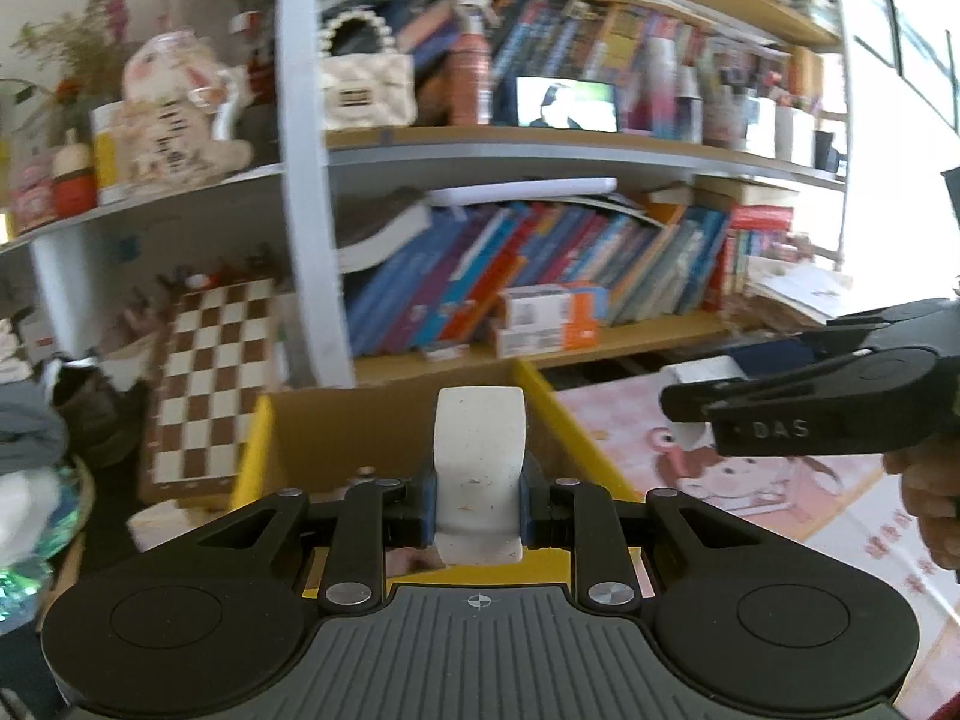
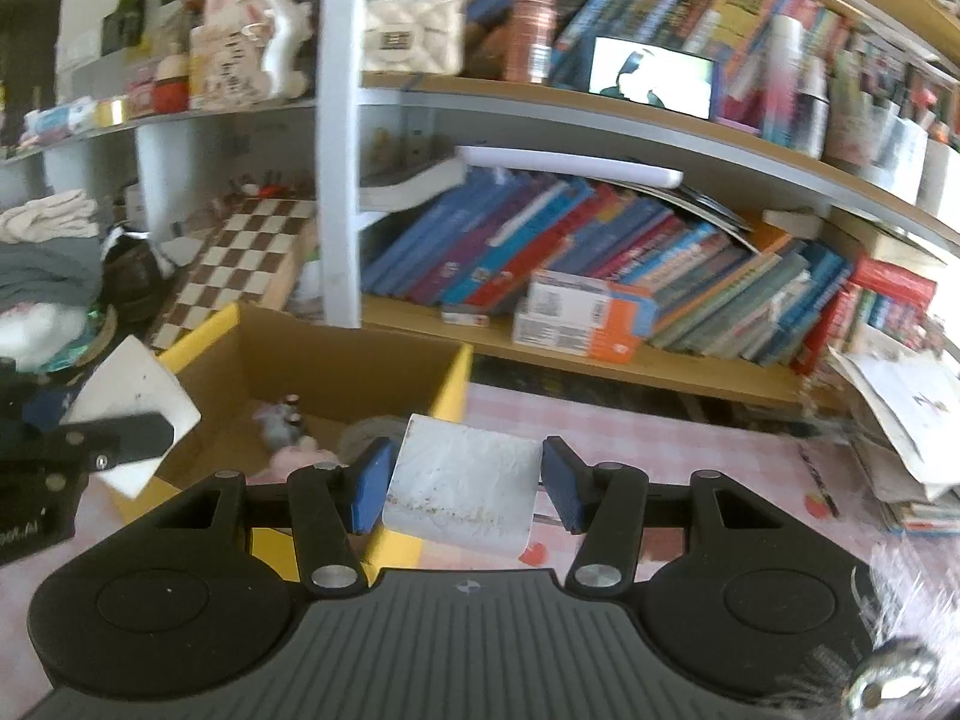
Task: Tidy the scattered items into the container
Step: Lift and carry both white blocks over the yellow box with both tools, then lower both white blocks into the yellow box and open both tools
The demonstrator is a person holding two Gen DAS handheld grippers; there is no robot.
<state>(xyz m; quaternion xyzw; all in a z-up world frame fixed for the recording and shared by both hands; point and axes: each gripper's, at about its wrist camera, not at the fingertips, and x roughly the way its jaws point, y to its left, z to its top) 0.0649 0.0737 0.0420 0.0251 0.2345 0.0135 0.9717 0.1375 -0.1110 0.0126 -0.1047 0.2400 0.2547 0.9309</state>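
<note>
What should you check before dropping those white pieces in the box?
1. Left gripper clamps its white piece: ok.
2. Left piece is over the cardboard box: ok.
3. Right gripper grips its white piece: cannot tell, a gap shows at one pad.
4. Right piece is over the box: not ok, near its corner.
5. Room in the box beside the small toys: ok.

You're in a home, looks like a lived-in study or bedroom: crowded bookshelves [image 2: 600, 252] of leaning books, a quilted handbag [image 2: 413, 36], plush toy [image 1: 174, 114], chessboard [image 1: 207, 384], folded clothes [image 2: 48, 252], and a pink cartoon-print cloth [image 1: 750, 480] under the cardboard box [image 2: 336, 360].
</note>
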